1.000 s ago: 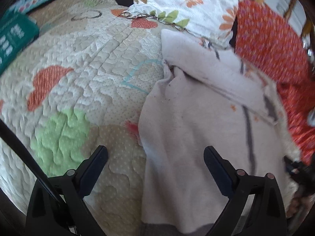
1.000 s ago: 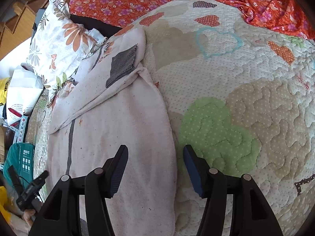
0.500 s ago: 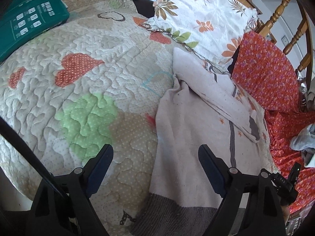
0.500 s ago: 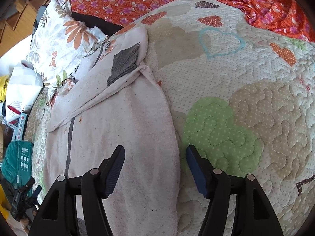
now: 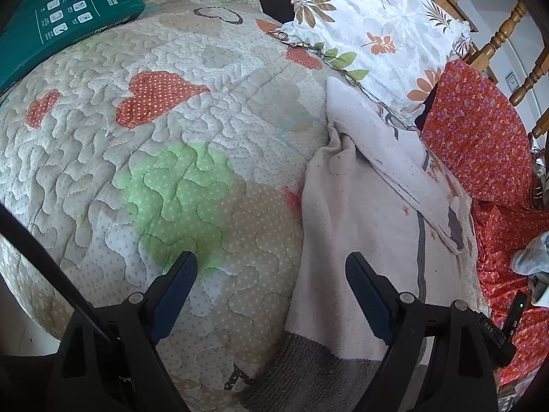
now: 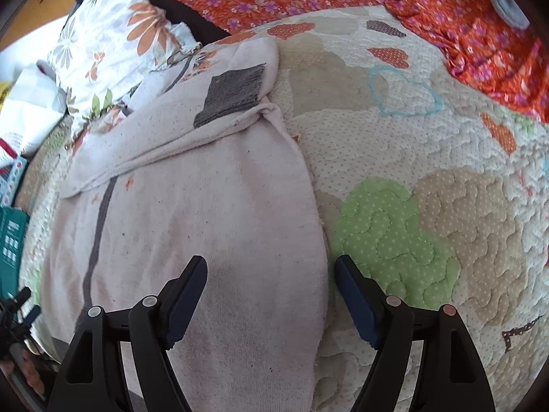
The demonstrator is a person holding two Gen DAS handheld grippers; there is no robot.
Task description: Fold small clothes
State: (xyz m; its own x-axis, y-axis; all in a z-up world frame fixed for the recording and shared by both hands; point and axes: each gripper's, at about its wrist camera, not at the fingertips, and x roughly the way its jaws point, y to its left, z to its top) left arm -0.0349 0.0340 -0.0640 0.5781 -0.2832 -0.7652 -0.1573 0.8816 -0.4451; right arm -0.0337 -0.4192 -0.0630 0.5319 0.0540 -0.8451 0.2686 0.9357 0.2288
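We judge the pale sweater (image 5: 360,226), lying lower right of the left view on the quilted bed (image 5: 171,158), soft and limp; both tools (image 5: 271,285) (image 6: 271,285) gape empty, so pinch its hem edge.

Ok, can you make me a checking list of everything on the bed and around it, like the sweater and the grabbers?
Surface: quilt with hearts and a green patch, spread over the bed.
Job's things: pale pink sweater lying flat, one sleeve folded across it, grey cuff showing.
Clutter: green box at the quilt's far edge; flowered pillow touching the sweater's top; orange flowered cloth.
Grippers: left gripper open, over the sweater's edge; right gripper open, over the sweater's other edge; both hold nothing.
Cables: nothing seen.
Surroundings: wooden chair behind the pillow.
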